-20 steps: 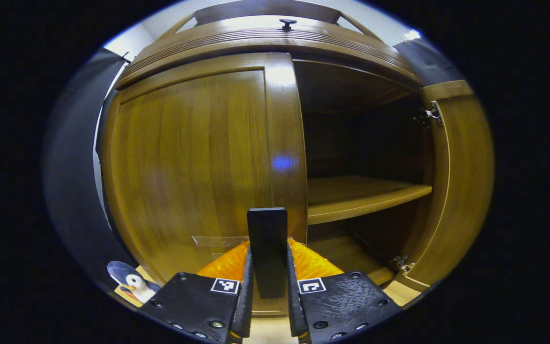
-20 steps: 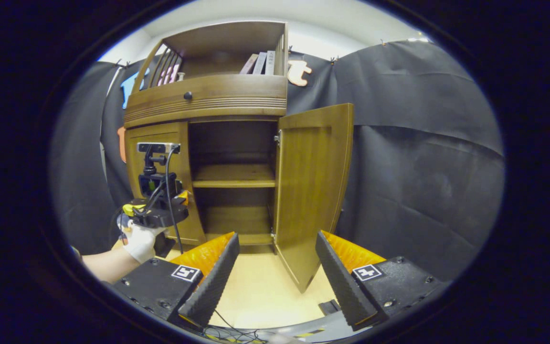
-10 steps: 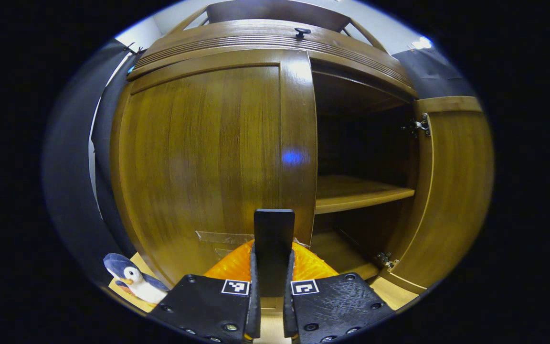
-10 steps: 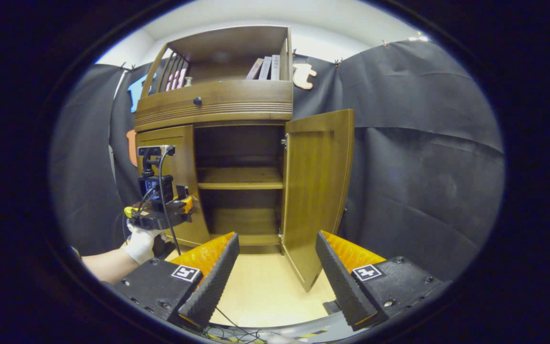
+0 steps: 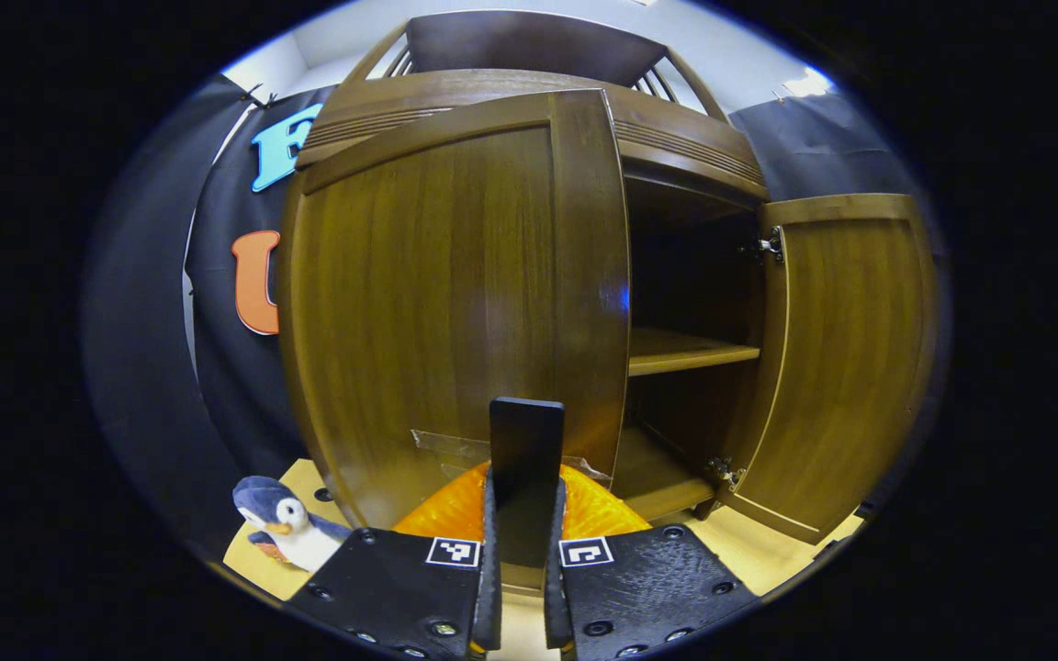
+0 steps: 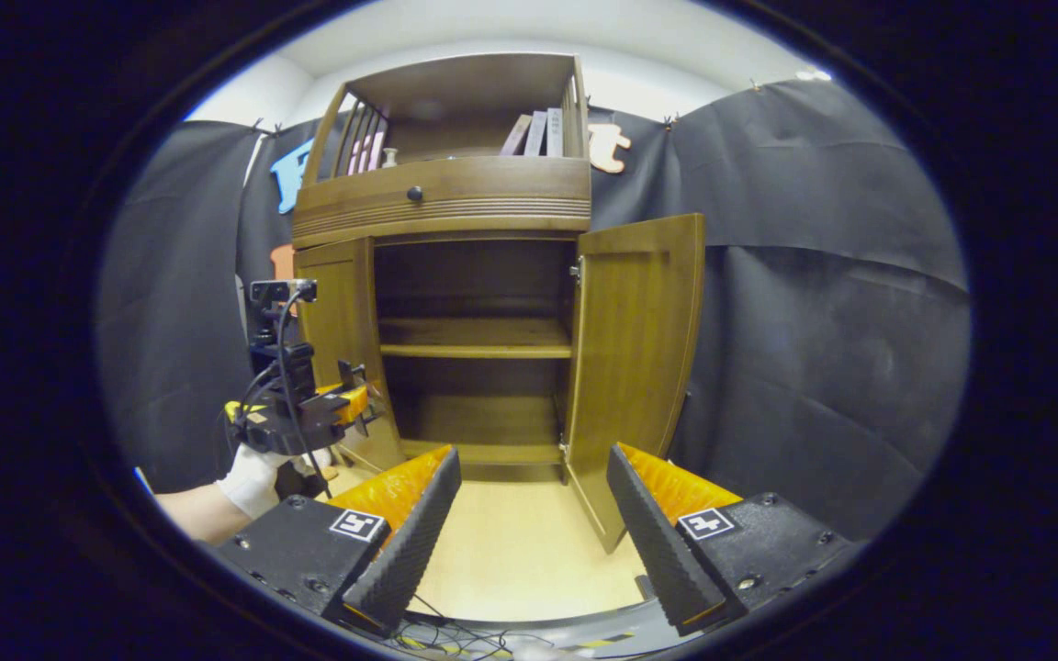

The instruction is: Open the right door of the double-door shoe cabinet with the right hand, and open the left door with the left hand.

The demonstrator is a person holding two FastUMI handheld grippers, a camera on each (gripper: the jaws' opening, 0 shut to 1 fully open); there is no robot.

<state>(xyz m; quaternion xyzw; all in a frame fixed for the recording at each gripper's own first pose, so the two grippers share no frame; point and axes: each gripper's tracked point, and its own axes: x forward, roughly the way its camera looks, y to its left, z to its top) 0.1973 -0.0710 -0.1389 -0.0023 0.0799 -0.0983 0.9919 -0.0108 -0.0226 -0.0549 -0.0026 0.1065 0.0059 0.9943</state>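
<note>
The left gripper (image 5: 522, 514) has its jaws closed on a flat black handle (image 5: 526, 447), which stands up between the two fingers and goes forward to the left door (image 5: 455, 294). Both fingers seem to press on it. Just behind the handle, at the low part of the door, there is a piece of clear tape (image 5: 455, 447). The door stands at an angle to the cabinet, partly open, and its free edge is straight ahead of the jaws. To the left of the jaws, low on the floor, sits a toy penguin (image 5: 283, 521).

Beyond the edge of the door, ahead and to the right of the jaws, I see the dark inside with a shelf (image 5: 690, 349). Farther right is the right door (image 5: 846, 358), swung fully out on its hinges.

The right gripper (image 6: 534, 523) has its jaws wide apart and holds nothing. It is well back from the cabinet (image 6: 455, 303), with bare floor (image 6: 520, 560) ahead of the fingers. In this view the right door is ahead and a little right of the jaws, and the left gripper, in a gloved hand (image 6: 249, 468), is far to the left at the left door.

As I judge it, the right door is done. The left door is only partly open, so more pulling outward is left.
</note>
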